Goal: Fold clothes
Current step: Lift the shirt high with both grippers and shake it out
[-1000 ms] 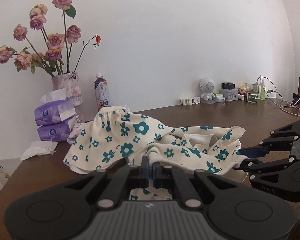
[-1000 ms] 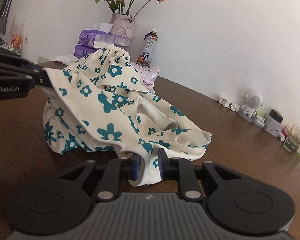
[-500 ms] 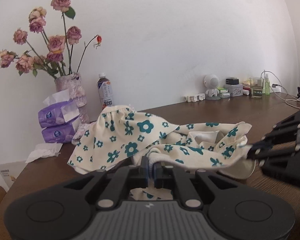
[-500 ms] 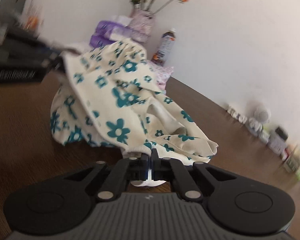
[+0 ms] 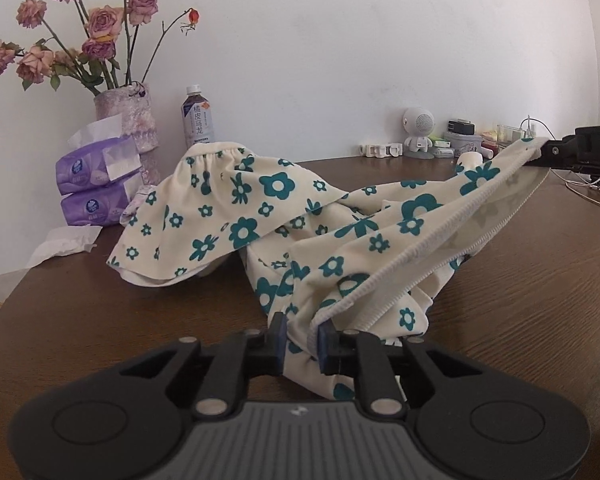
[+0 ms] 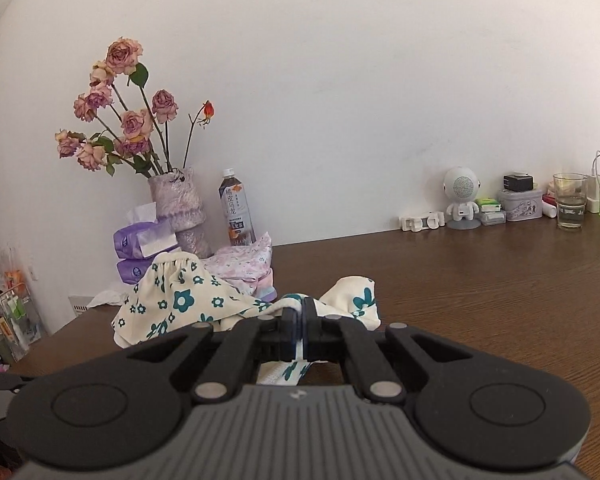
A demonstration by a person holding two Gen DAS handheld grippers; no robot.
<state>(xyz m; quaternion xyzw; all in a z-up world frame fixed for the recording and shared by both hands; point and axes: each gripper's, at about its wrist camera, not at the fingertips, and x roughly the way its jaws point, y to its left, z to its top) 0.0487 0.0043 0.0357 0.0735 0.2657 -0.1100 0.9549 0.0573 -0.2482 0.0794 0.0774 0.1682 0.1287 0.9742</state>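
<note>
Cream cotton garment with teal flowers [image 5: 284, 216] hung stretched above brown wooden desk [image 5: 100, 304], hem pinched in left tongs [image 5: 302, 336] and right tongs [image 6: 301, 322]. Risked slipping (thin bite) or sweeping nearby purple tissue packs [image 5: 96, 184] aside.

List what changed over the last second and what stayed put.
The right gripper, open around the floral garment a second ago, closed on its hem and pulled up and away to the right, so the edge now stretches taut to the left gripper. The left gripper kept its hold. The vase, bottle and tissue packs did not move.
</note>
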